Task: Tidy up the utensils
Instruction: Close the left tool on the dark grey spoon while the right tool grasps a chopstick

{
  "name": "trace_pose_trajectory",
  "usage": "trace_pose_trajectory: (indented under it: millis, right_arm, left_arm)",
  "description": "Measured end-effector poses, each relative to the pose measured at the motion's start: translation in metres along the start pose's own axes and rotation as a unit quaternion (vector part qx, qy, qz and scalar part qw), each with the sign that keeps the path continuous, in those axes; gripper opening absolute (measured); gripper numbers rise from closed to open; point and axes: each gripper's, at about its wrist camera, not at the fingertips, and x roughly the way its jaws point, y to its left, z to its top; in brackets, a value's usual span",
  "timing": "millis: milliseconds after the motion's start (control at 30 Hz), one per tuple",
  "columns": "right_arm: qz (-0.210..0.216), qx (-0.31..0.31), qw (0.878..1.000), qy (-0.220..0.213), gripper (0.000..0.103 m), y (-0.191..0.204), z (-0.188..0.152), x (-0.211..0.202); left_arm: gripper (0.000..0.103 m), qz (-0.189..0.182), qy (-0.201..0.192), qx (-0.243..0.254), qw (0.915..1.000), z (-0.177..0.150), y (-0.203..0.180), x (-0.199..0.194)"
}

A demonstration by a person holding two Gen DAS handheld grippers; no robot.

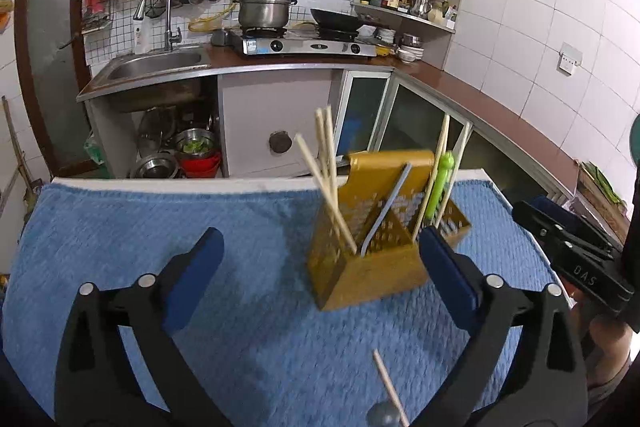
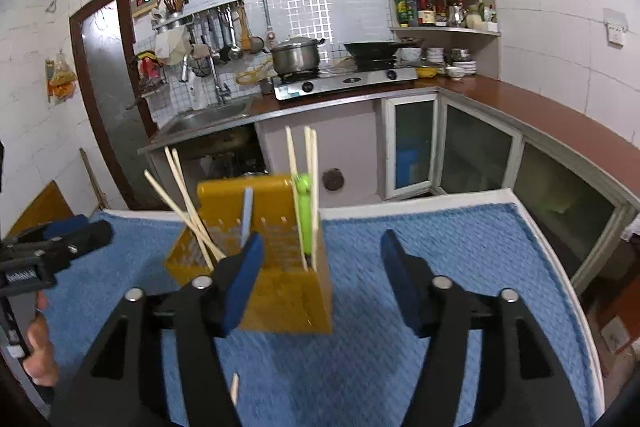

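Several pale chopsticks (image 1: 329,183) stand in a yellow perforated utensil holder (image 1: 372,267) on a blue towel (image 1: 160,227) covering a table, joined by a grey-blue handle (image 1: 386,211) in a middle slot and a bright green handle (image 1: 440,183) flanked by two more sticks at the holder's right end. One loose chopstick (image 1: 390,387) lies on the towel nearer the cameras, beside a grey rounded object (image 1: 382,415) at the frame's bottom edge that cannot be identified.

The left gripper (image 1: 324,259) hovers over the towel with its blue-padded jaws spread wide and nothing between them, its right pad just in front of the holder. The right gripper (image 2: 322,267) is likewise spread wide and empty, its left finger overlapping the holder's front in the right wrist view.

Beyond the table, a steel sink (image 1: 156,65), a lidded pot (image 1: 264,9) and a black wok (image 1: 336,19) on a gas stove (image 1: 304,45) line the kitchen counter.
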Motion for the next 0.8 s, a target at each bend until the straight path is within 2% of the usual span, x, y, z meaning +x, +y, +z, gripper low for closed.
trace_pose_trajectory:
  millis: [67, 300, 533, 700, 800]
  right_arm:
    - [-0.010, 0.001, 1.000, 0.006, 0.068, -0.001, -0.011, -0.007]
    - [-0.038, -0.008, 0.998, 0.054, 0.068, -0.004, -0.063, -0.014]
    - [-0.059, -0.010, 0.993, 0.100, 0.068, -0.017, -0.115, -0.008]
    - [-0.072, 0.013, 0.990, 0.122, 0.068, -0.038, -0.138, -0.005]
    - [-0.072, 0.026, 0.989, 0.127, 0.068, -0.045, -0.146, -0.005]
  left_arm:
    - [0.097, -0.004, 0.011, -0.004, 0.9999, -0.010, 0.004, -0.002]
    - [0.097, -0.011, 0.062, -0.006, 0.9980, -0.066, 0.000, 0.001]
    - [0.097, -0.004, 0.131, 0.010, 0.9914, -0.131, -0.018, 0.021]
    - [0.097, 0.004, 0.153, 0.016, 0.9882, -0.156, -0.029, 0.026]
    - [0.091, 0.004, 0.168, 0.025, 0.9855, -0.167, -0.040, 0.029]
